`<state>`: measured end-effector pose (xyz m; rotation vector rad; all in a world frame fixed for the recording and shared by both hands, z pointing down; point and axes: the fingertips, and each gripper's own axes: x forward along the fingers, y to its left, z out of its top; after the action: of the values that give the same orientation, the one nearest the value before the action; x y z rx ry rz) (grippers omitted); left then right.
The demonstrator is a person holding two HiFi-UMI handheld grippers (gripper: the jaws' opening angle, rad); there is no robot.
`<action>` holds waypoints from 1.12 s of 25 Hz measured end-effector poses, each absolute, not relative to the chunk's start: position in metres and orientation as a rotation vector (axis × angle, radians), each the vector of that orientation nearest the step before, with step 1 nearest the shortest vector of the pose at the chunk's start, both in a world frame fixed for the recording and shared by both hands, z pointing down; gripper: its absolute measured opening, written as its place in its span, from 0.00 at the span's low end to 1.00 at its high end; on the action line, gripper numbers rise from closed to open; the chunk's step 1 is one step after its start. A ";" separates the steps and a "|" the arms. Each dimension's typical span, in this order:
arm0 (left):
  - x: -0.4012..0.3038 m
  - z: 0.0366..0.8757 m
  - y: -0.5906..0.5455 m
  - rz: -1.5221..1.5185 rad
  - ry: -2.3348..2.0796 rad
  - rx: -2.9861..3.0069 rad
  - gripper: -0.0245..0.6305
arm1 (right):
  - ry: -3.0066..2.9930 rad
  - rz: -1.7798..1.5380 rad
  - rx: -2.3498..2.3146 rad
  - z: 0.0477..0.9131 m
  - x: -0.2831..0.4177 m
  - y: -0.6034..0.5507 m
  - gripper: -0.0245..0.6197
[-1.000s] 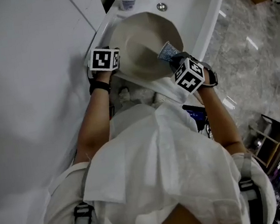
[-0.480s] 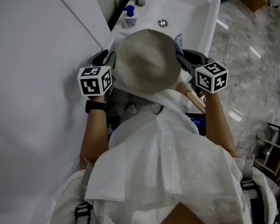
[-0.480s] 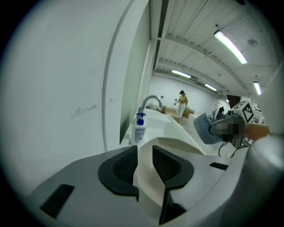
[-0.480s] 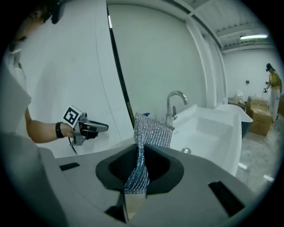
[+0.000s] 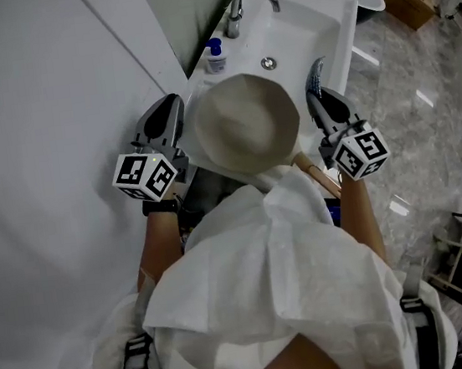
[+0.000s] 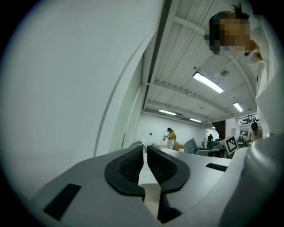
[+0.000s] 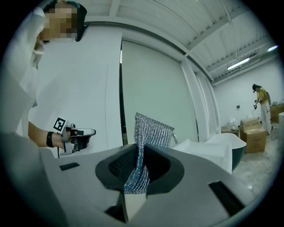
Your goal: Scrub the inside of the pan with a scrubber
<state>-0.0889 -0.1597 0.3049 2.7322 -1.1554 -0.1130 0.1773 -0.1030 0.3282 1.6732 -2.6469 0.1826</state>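
By sink [image 5: 315, 21] | R gripper [image 7: 141, 150] pinches scrubber [image 7: 151, 131] base, mesh out for scrubbing | L gripper [image 6: 145, 150] closing, empty, raised clear

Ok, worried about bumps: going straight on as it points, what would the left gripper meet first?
Probably the curved chrome faucet, showing just past the left gripper, whose jaws are closing on nothing; depth unclear.

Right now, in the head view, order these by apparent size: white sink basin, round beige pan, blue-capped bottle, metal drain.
White sink basin, largest
round beige pan
blue-capped bottle
metal drain, smallest
The pan is nearer the camera, which flatters it.
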 end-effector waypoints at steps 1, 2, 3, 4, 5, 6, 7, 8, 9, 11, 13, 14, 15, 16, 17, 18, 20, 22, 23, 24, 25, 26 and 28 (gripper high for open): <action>-0.088 0.303 -0.159 -0.110 -1.159 2.757 0.10 | -2.642 0.164 1.695 0.325 0.180 -0.102 0.11; -0.088 0.302 -0.158 -0.098 -1.169 2.772 0.10 | -2.635 0.153 1.717 0.324 0.183 -0.101 0.11; -0.088 0.303 -0.158 -0.083 -1.183 2.780 0.10 | -2.627 0.149 1.739 0.323 0.186 -0.100 0.11; -0.089 0.303 -0.157 -0.072 -1.196 2.783 0.09 | -2.619 0.154 1.759 0.323 0.189 -0.099 0.11; -0.089 0.303 -0.156 -0.065 -1.209 2.786 0.09 | -2.613 0.162 1.777 0.323 0.192 -0.097 0.11; -0.090 0.302 -0.155 -0.058 -1.222 2.791 0.09 | -2.609 0.169 1.790 0.323 0.194 -0.096 0.11; -0.091 0.301 -0.154 -0.051 -1.234 2.800 0.08 | -2.605 0.174 1.799 0.323 0.195 -0.095 0.11; -0.091 0.300 -0.154 -0.042 -1.245 2.811 0.08 | -2.601 0.175 1.805 0.323 0.196 -0.095 0.11; -0.092 0.299 -0.154 -0.034 -1.253 2.820 0.08 | -2.597 0.173 1.810 0.323 0.196 -0.095 0.11; -0.093 0.298 -0.153 -0.024 -1.261 2.828 0.08 | -2.593 0.170 1.814 0.323 0.196 -0.094 0.11; -0.094 0.298 -0.152 -0.020 -1.266 2.825 0.08 | -2.594 0.170 1.813 0.322 0.195 -0.093 0.11; -0.095 0.298 -0.152 -0.017 -1.269 2.823 0.08 | -2.595 0.170 1.809 0.322 0.194 -0.093 0.11; -0.096 0.299 -0.152 -0.013 -1.272 2.821 0.08 | -2.596 0.170 1.806 0.322 0.194 -0.093 0.11; -0.096 0.299 -0.152 -0.010 -1.274 2.819 0.08 | -2.596 0.170 1.803 0.322 0.193 -0.094 0.11; -0.097 0.300 -0.152 -0.007 -1.274 2.817 0.08 | -2.595 0.170 1.801 0.322 0.192 -0.094 0.11; -0.097 0.300 -0.151 -0.006 -1.272 2.816 0.08 | -2.595 0.171 1.799 0.322 0.192 -0.094 0.11; -0.096 0.301 -0.150 -0.006 -1.270 2.813 0.08 | -2.597 0.170 1.794 0.322 0.191 -0.093 0.11; -0.096 0.301 -0.150 -0.003 -1.269 2.812 0.08 | -2.599 0.165 1.786 0.321 0.189 -0.092 0.11; -0.096 0.301 -0.150 -0.001 -1.269 2.813 0.08 | -2.599 0.164 1.784 0.320 0.189 -0.093 0.11; -0.095 0.301 -0.151 0.000 -1.269 2.814 0.08 | -2.599 0.164 1.783 0.320 0.189 -0.093 0.11; -0.095 0.301 -0.151 0.000 -1.269 2.815 0.08 | -2.599 0.165 1.783 0.320 0.189 -0.093 0.11; -0.095 0.301 -0.152 0.000 -1.270 2.814 0.08 | -2.598 0.165 1.783 0.320 0.189 -0.094 0.11; -0.096 0.301 -0.153 0.000 -1.272 2.814 0.08 | -2.596 0.162 1.783 0.320 0.190 -0.094 0.11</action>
<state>-0.0955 -0.1531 0.3012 2.8140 -1.2716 0.0001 0.1896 -0.0942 0.3200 1.7832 -2.5964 0.1622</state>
